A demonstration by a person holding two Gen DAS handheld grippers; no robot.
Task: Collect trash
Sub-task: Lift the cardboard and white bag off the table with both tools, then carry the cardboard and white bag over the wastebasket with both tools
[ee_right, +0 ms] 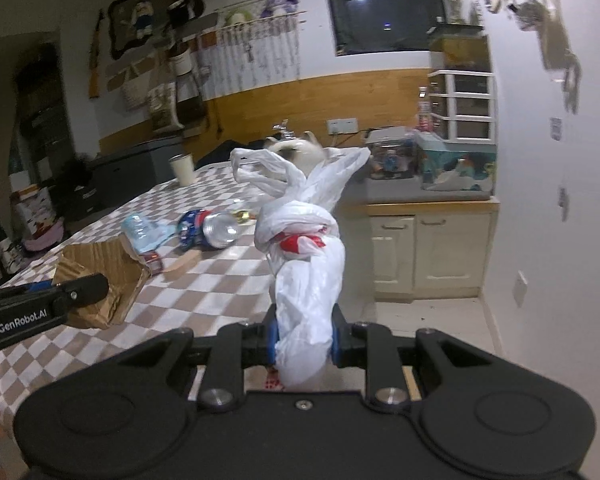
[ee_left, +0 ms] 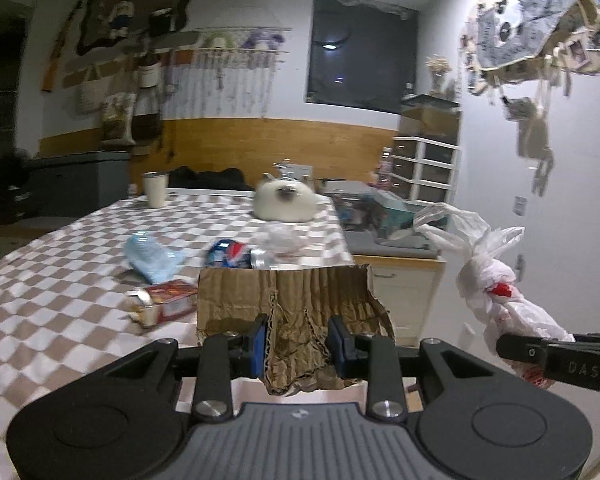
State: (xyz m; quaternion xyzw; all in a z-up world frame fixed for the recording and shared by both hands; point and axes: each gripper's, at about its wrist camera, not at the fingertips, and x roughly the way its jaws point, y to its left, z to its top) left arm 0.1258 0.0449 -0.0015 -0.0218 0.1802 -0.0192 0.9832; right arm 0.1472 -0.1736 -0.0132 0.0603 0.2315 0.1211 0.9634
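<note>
Evidently both hands carry trash clear of the checkered-cloth table [ee_left: 60, 280]: the left gripper [ee_left: 296, 344] is clamped on a torn, crumpled brown cardboard piece [ee_left: 292, 300]. The right gripper [ee_right: 304, 340] pinches a knotted white plastic bag [ee_right: 304, 264] by its lower end (knot upward, likely to keep it closed).

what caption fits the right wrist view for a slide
Right gripper clamps a knotted white plastic bag above the checkered table.

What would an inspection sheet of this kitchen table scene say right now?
Surface: table in a brown-white checked cloth.
Job's things: cardboard and tied plastic bag, both held above the table; crushed can, blue wrapper, red box lying on the cloth.
Clutter: cup; white cat on the far edge.
Grippers: left gripper shut on cardboard; right gripper shut on bag.
Cables: nothing seen.
Surroundings: cabinets, drawer unit, wall hangings.
</note>
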